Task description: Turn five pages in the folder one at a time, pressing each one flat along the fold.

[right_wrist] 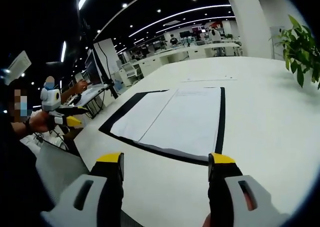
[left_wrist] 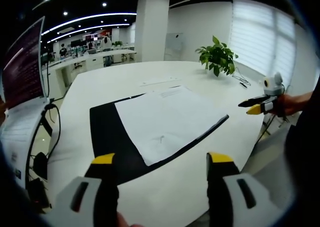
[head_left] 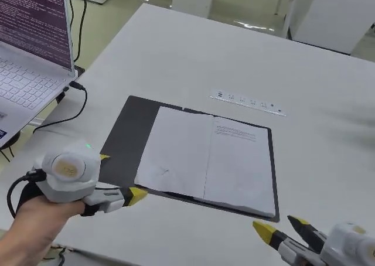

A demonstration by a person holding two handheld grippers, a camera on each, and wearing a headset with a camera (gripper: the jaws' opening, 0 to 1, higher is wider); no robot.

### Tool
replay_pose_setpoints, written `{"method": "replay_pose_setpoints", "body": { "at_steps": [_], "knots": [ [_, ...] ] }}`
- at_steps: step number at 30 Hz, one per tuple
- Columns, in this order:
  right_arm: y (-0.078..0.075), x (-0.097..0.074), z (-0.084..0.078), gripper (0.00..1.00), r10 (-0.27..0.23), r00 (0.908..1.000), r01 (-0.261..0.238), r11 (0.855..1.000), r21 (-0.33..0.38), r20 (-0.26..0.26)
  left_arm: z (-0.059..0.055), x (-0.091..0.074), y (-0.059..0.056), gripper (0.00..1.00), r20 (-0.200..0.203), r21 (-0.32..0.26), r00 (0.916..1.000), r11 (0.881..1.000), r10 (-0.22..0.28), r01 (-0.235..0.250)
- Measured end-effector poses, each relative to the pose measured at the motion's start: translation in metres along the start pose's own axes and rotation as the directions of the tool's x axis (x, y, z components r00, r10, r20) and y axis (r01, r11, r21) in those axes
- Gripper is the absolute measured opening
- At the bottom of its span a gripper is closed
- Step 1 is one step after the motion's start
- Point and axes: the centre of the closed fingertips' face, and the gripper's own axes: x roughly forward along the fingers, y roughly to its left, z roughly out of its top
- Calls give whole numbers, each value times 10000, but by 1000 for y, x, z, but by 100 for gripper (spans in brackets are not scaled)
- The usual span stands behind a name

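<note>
**Folder (head_left: pixel 125 138) open on the desk (head_left: pixel 246 49), nothing grasped**

The black folder lies open toward the desk's near edge. Its white pages (head_left: pixel 208 154) are spread flat on either side of the fold. The left hand-held gripper (head_left: pixel 121 176) hovers at the folder's near left corner, jaws apart and empty. The right hand-held gripper (head_left: pixel 282 225) hangs just off the near right corner, likewise released. A laptop (head_left: pixel 29 55) sits at the desk's left edge.

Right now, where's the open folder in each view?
Head view: folder at centre, lying open.
Left gripper view: folder at centre, its black cover nearest the camera.
Right gripper view: folder at centre, pages spread.
Shared landmark: white strip just beyond the folder.
</note>
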Motion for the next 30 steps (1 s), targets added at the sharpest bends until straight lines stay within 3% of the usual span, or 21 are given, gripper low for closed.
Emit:
{"method": "replay_pose_setpoints", "body": {
  "at_steps": [7, 30],
  "knots": [
    [6, 2, -9, 70, 120, 9991, -131, 9995, -291, -399, -5, 1, -5, 72, -93, -72, 9999, 9999, -79, 79],
    [2, -6, -17, 72, 77, 9986, -73, 9999, 69, -533, 1, 7, -8, 71, -24, -98, 10000, 9999, -82, 82]
  ]
}}
